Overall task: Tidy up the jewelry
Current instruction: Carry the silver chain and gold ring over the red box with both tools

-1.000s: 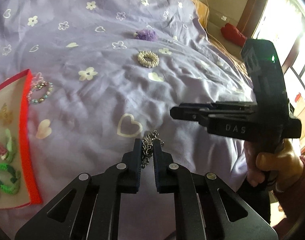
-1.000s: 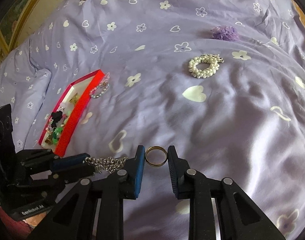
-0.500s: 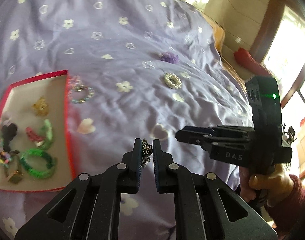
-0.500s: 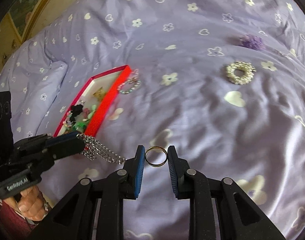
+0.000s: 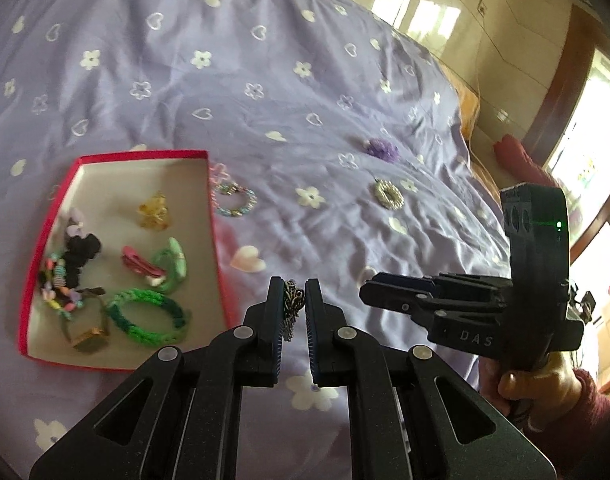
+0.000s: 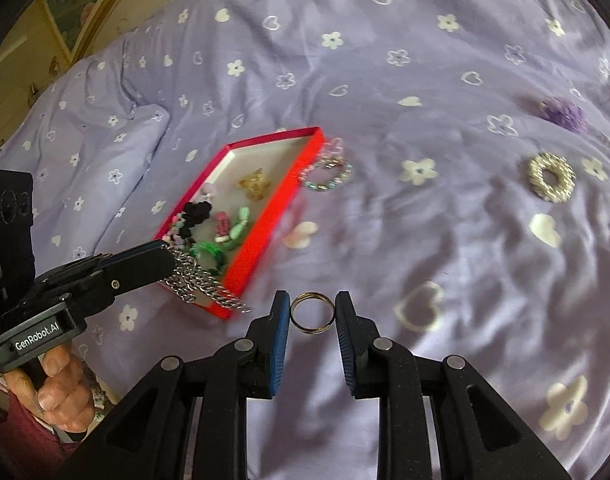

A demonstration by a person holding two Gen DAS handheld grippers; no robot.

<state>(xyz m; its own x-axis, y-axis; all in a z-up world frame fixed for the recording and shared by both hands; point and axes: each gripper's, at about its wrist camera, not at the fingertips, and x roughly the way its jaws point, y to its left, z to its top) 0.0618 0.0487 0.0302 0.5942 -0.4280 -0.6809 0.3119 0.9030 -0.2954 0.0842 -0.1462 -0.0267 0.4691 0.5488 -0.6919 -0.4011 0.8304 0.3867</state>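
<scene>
My left gripper (image 5: 291,300) is shut on a silver chain (image 5: 292,307), held above the bed near the red box's right edge; the chain (image 6: 201,280) dangles from it in the right wrist view. My right gripper (image 6: 312,312) is shut on a gold ring (image 6: 312,313), held in the air to the right of the box. The red-rimmed box (image 5: 213,216) holds green bands, a pink clip, a yellow charm and dark beaded pieces. It also shows in the right wrist view (image 6: 281,208).
On the purple flowered bedspread lie a beaded bracelet (image 5: 235,200) just right of the box, a pearl ring-shaped piece (image 5: 389,195) and a purple fuzzy item (image 5: 381,147). The bed's edge, a wall and a window are at the right.
Both grippers have risen from the bedspread and moved left toward the red box, carrying the chain and the ring. The box has come fully into the left wrist view.
</scene>
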